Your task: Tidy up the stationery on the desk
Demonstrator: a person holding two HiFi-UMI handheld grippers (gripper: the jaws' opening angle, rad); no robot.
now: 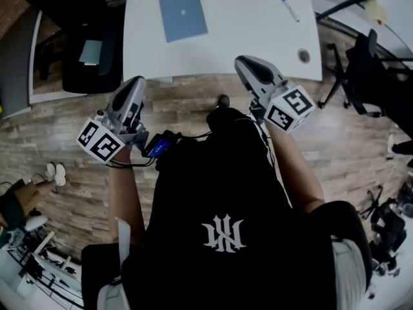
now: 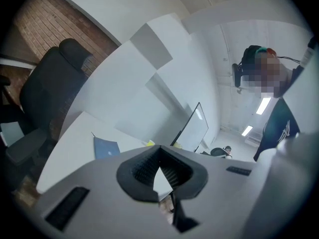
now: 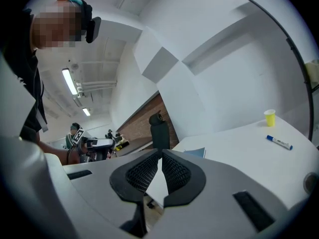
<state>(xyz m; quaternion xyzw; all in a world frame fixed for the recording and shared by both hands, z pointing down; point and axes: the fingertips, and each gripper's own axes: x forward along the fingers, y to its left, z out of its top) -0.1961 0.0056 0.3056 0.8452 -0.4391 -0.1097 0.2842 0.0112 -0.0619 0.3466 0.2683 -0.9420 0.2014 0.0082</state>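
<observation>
A white desk [image 1: 245, 37] lies ahead of me. On it sit a blue notebook [image 1: 183, 15] at the left, a blue marker [image 1: 288, 7] at the far right and a yellow cup [image 3: 269, 117] at the back. The left gripper view shows the notebook [image 2: 106, 147] too; the right gripper view shows the marker [image 3: 279, 142]. My left gripper [image 1: 137, 82] hangs over the floor just short of the desk's front edge, shut and empty. My right gripper [image 1: 244, 62] reaches the desk's front edge, shut with nothing between its jaws.
A black office chair [image 1: 90, 50] stands at the desk's left end, another chair [image 1: 361, 70] to its right. A round cable hole [image 1: 304, 55] sits in the desk's near right corner. Another person's arm [image 1: 19, 202] shows at the far left over the wooden floor.
</observation>
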